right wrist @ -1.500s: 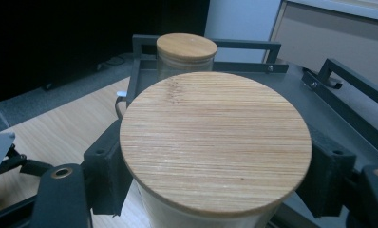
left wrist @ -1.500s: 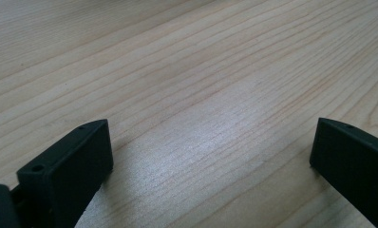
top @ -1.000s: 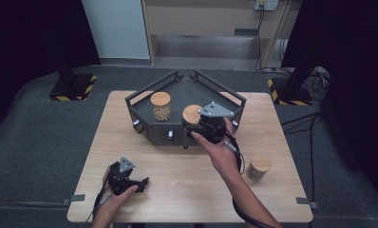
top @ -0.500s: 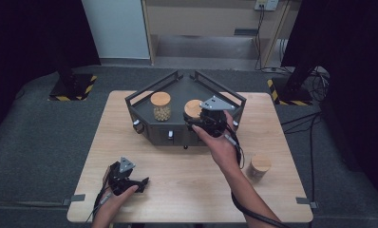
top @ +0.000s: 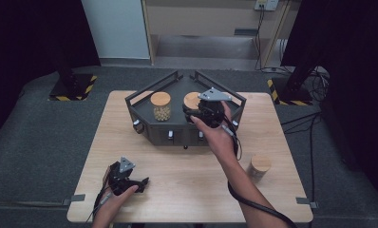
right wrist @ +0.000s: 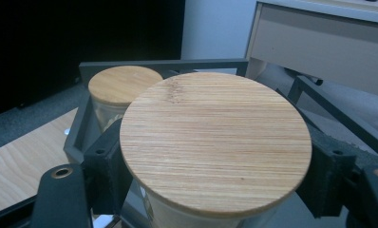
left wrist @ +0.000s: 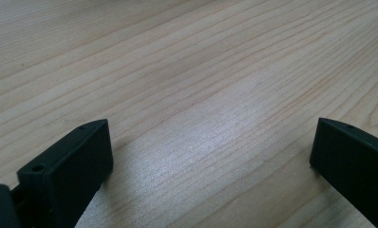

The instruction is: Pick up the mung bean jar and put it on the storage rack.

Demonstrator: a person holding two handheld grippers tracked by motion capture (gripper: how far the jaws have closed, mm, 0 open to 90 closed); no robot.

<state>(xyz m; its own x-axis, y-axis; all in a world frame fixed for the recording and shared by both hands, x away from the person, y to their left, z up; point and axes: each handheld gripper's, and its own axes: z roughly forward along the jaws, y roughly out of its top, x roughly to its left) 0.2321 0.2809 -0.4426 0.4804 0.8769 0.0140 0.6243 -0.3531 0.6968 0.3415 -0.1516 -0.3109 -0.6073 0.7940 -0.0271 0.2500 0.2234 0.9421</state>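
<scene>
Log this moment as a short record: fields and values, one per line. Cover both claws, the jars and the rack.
table: light wood table
rack: dark rack at the far middle of the table
jar in rack: jar of yellow beads, wooden lid on, standing on the rack's left side
held jar: second jar, wooden lid, between the jaws over the rack
loose jar: third jar on the table's right side
right claw: shut on the second jar
left claw: open, low over bare wood

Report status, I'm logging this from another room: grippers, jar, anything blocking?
Right gripper shut on jar over the dark tray. Left gripper open, idle on the table. Second jar beside it on the tray, third on the table; nothing blocking.
</scene>
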